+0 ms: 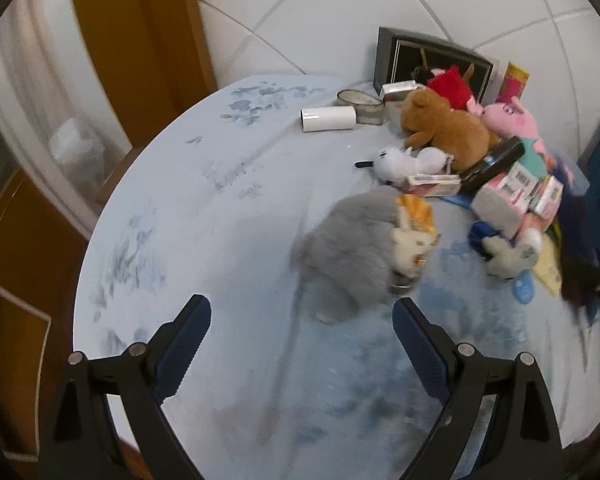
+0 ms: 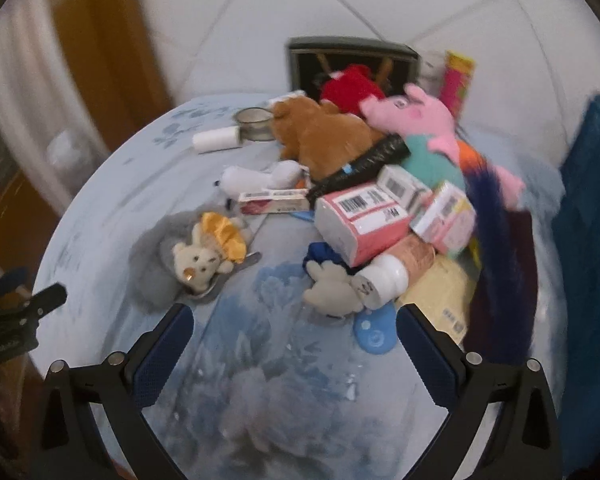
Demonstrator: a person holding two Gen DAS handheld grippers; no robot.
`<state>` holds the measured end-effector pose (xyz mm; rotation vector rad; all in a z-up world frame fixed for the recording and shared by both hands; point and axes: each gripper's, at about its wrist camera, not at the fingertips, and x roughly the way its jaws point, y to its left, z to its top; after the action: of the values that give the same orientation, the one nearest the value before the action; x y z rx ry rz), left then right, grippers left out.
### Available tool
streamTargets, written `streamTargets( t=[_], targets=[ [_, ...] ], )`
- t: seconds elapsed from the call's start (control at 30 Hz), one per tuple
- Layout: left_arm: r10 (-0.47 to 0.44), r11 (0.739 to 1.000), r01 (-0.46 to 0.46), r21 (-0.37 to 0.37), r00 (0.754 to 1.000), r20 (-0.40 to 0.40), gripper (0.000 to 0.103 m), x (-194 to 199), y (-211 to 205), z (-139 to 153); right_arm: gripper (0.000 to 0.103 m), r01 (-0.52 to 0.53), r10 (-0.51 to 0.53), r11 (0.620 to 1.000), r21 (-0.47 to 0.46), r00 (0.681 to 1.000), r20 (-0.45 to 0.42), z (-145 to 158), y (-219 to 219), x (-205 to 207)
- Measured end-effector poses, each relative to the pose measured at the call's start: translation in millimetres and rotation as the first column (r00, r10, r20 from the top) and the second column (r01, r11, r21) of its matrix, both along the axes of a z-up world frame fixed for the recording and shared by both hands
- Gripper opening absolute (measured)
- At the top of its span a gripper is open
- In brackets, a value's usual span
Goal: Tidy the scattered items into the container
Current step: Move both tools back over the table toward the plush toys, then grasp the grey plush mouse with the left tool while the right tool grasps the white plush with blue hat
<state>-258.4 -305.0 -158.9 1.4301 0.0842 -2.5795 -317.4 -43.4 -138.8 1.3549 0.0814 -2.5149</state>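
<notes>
Fuzzy grey plush [image 1: 352, 248] beside boxy pink cartons [image 2: 364, 220].

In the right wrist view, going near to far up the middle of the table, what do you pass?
Right tool, open and empty → grey plush beside the white bottle → pink barcoded box → brown bear → red plush → dark box at the back.

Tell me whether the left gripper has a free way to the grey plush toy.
Probably yes. The left gripper is open and empty, and the grey plush toy lies just ahead of it, with only bare tablecloth between them.
</notes>
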Motion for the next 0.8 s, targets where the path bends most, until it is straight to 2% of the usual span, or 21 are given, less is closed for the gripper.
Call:
streamTargets(
  t=[0.17, 0.37, 0.47, 0.53, 0.6, 0.8],
  targets=[
    [-0.095, 0.995, 0.095, -0.001, 0.995, 0.028, 0.093, -36, -26, -25, 0.103, 0.170, -0.170, 0.985, -0.002, 0.985, 0.038, -22, 1, -10],
    [-0.194, 0.980, 0.191, 0.048, 0.979, 0.068, 0.093, -79, -14, -57, 0.103, 0.308, -0.306, 0.951, -0.012, 0.949, 0.080, -43, 19, -18],
    [-0.237, 0.971, 0.232, 0.058, 0.966, 0.104, 0.091, -99, 0, -75, 0.103, 0.342, -0.339, 0.940, -0.012, 0.935, 0.099, -55, 27, -30],
    [-0.263, 0.964, 0.256, 0.070, 0.956, 0.131, 0.082, -108, 7, -87, 0.095, 0.357, -0.353, 0.934, -0.015, 0.928, 0.119, -64, 32, -38],
    [-0.284, 0.958, 0.276, 0.073, 0.945, 0.160, 0.080, -117, 14, -99, 0.086, 0.363, -0.357, 0.932, -0.019, 0.924, 0.138, -73, 33, -45],
    [-0.294, 0.956, 0.288, 0.061, 0.930, 0.223, 0.079, -134, 29, -127, 0.085, 0.374, -0.363, 0.927, -0.026, 0.913, 0.188, -97, 34, -64]
  ],
)
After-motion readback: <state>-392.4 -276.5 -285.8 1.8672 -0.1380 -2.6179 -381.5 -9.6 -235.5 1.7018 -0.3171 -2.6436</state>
